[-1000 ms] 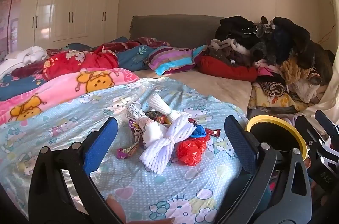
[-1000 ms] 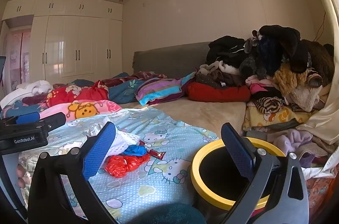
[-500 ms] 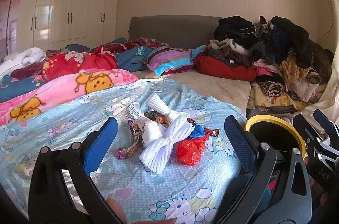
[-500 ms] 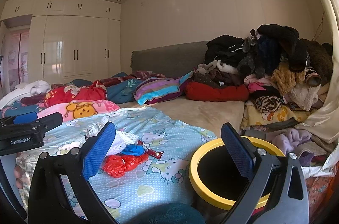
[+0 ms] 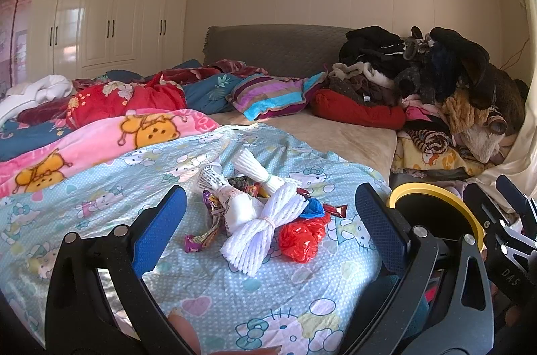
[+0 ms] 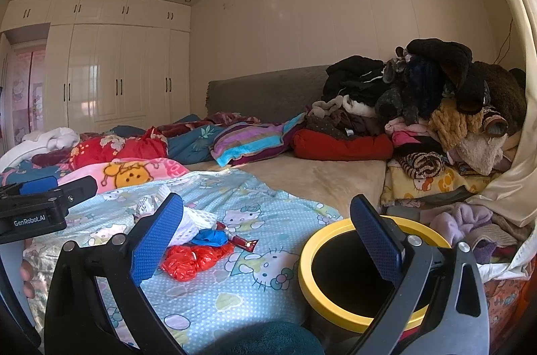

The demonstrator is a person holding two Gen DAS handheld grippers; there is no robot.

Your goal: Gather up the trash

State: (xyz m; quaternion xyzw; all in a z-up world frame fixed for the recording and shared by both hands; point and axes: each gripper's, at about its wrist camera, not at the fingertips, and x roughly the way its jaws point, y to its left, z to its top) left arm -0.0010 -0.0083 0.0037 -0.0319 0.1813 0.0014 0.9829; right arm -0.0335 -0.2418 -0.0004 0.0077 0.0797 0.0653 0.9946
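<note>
Bin (image 6: 339, 318) stands just beside the bed (image 5: 100, 197) edge. Trash pile (image 5: 261, 217) lies ahead between left gripper (image 5: 268, 224) jaws; both grippers' jaws open, empty, right gripper (image 6: 265, 234) included.

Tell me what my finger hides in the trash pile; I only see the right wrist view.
Observer: A white foam net, tied at its middle like a bow, lies left of the red bag.
Operator: Anything further left?
Observer: A purple wrapper lies just left of the net.
Operator: Is the left gripper open?
Observer: Yes, the left gripper is open and empty, with the net ahead between its fingers.
</note>
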